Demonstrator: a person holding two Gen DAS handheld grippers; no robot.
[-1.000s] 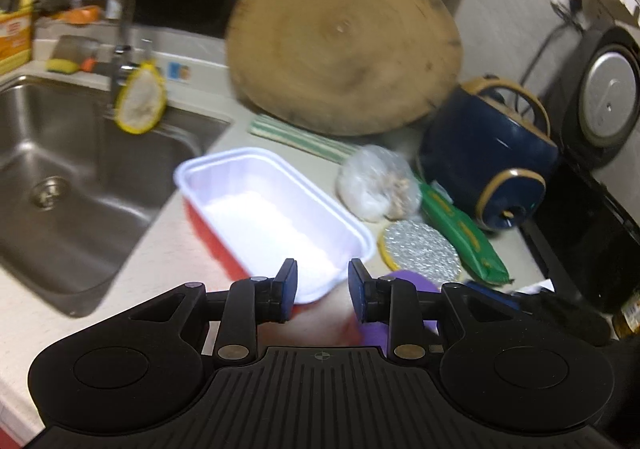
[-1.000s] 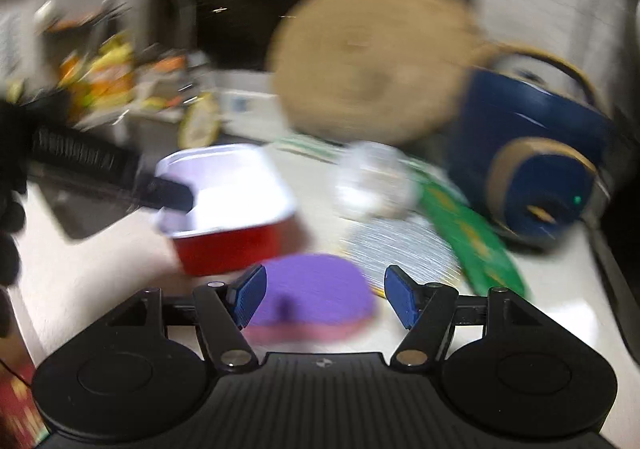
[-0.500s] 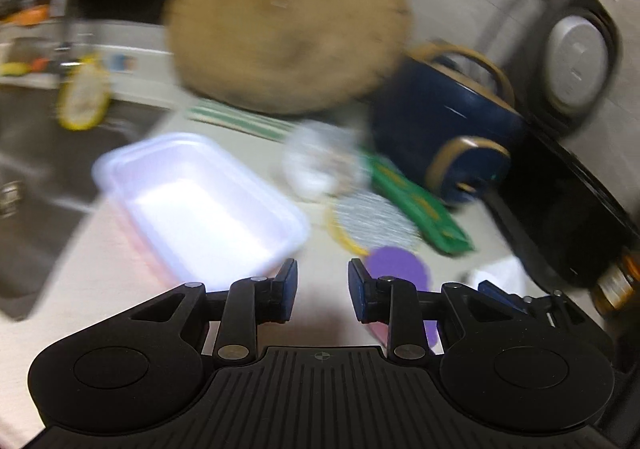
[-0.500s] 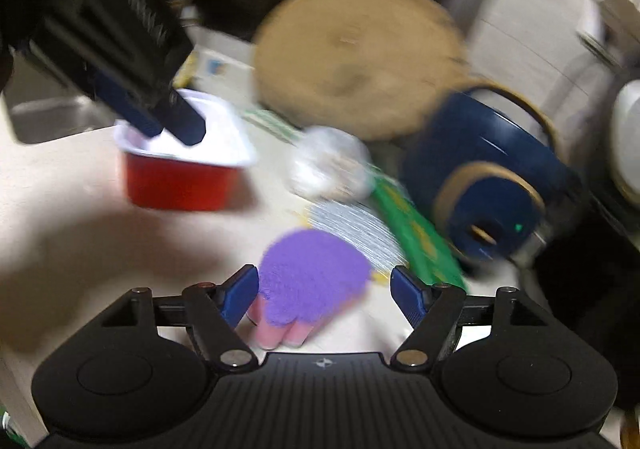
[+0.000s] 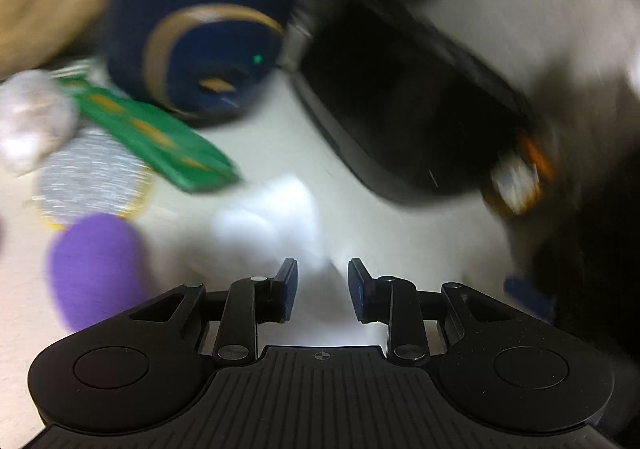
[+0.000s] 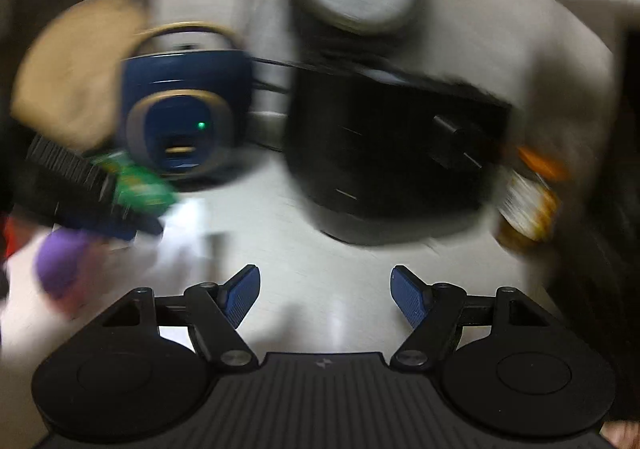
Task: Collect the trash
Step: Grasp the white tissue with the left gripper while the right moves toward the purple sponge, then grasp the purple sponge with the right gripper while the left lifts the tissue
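Left gripper [image 5: 322, 285] has its blue pads a little apart, with nothing pressed between them; a crumpled white tissue [image 5: 276, 213] lies on the pale countertop [image 5: 272, 121] just in front of the fingertips, and part of it seems to reach into the gap, but the blur makes this uncertain. Right gripper [image 6: 325, 297] has its jaws wide apart and it is empty, over a bare part of the counter.

Both views are smeared by motion. To the left of the tissue lie a purple sponge [image 5: 94, 269], a round silver scouring pad [image 5: 90, 177], a green wrapper [image 5: 160, 137] and a small clear bag [image 5: 32, 121]. Behind them stands a dark blue appliance [image 5: 208, 37] with a green light, and beside it a black appliance [image 5: 400, 105]. At the right edge stands a jar with an orange lid [image 5: 520, 177].

I judge that the collecting is at an early stage: no trash is held and no bin is visible. The tissue looks like the nearest piece, and the green wrapper and the bag probably remain after it.
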